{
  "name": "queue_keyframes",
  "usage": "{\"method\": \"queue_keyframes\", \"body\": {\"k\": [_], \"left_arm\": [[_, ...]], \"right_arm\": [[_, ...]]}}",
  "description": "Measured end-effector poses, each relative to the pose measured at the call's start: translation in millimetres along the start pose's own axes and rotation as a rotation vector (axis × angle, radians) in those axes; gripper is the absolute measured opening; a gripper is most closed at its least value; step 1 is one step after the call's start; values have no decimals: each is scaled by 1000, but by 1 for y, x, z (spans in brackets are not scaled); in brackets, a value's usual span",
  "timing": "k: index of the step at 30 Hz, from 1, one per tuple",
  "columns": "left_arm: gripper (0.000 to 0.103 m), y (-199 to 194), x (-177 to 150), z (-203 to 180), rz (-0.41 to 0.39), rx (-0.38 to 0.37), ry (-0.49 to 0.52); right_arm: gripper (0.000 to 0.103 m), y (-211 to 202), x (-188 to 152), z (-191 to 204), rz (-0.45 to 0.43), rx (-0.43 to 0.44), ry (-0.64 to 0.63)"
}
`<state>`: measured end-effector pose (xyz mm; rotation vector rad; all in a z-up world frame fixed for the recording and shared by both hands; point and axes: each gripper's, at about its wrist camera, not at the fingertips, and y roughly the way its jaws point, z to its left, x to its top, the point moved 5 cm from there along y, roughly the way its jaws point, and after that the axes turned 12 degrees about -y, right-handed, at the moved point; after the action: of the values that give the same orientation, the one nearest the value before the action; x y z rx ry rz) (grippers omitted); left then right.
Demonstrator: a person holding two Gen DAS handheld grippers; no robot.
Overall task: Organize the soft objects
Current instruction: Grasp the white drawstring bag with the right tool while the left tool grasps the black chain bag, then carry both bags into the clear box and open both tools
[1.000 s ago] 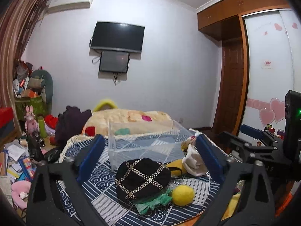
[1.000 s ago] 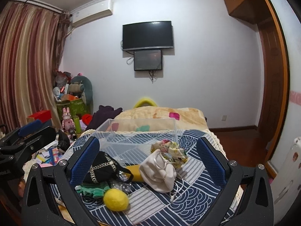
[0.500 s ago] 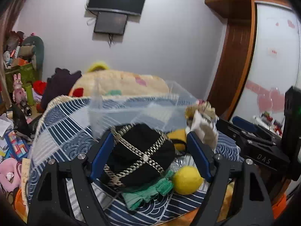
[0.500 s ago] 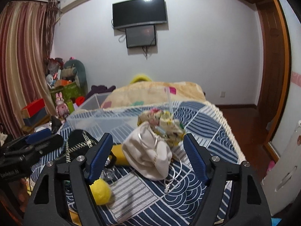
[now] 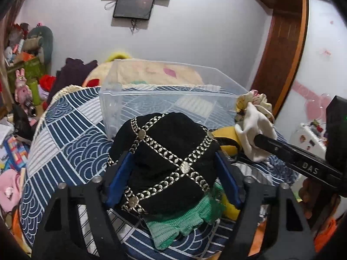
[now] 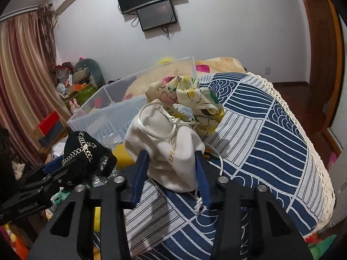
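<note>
A black pouch with silver chain trim (image 5: 169, 162) lies on the blue-and-white patterned cloth. My left gripper (image 5: 173, 169) is shut on the black pouch, blue pads pressing both its sides. A white drawstring bag (image 6: 171, 151) lies to the right. My right gripper (image 6: 171, 171) is shut on the white bag, which also shows in the left wrist view (image 5: 253, 134). A floral fabric bundle (image 6: 190, 99) sits just behind the bag. A clear plastic bin (image 5: 164, 99) stands behind both. A green cloth (image 5: 184, 221) lies under the pouch.
A yellow soft item (image 5: 225, 138) lies between pouch and bag. The cloth-covered table's lace edge (image 6: 303, 130) drops off to the right. A cluttered floor with toys (image 5: 21, 86) is at the left. A bed with a beige blanket (image 6: 216, 65) lies behind the bin.
Both grippers moved forward and down and closed. The left one took hold of the black pouch, the right one took hold of the white drawstring bag.
</note>
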<state>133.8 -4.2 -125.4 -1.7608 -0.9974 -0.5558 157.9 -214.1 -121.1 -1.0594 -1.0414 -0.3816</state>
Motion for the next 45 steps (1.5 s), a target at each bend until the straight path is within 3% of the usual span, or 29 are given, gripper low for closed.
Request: {"method": "queue_keyframes", "body": {"k": [2,6,10,13,24,30,38,45], "left_arm": [[60,-1,1,1,9,-24,-12],[39,-4,5,3,-2,-23,-4],[25,-14,7,0,-19,-21,12],[20,-23,12,1,-41,-18,24],[20,-64,37,-5,-151,-52,33],[20,-78,59,-8,-226,-52,40],[20,-66,91,-6,-263,-47,58],[20,-34,112,7,-219,-14,41]], "right_arm": [[22,-5,1,2,-13,-4,-11],[14,-14,4,11,-45,-25,-69],[11,-21,14,25,-83,-22,-120],[11,-27,19,33,-112,-17,-161],[11,-49,42,43,-201,24,-194],[11,-56,63,45,-248,-14,-222],[11,-45,93,33,-275,-47,-200],[11,-15,114,32,-246,-57,-199]]}}
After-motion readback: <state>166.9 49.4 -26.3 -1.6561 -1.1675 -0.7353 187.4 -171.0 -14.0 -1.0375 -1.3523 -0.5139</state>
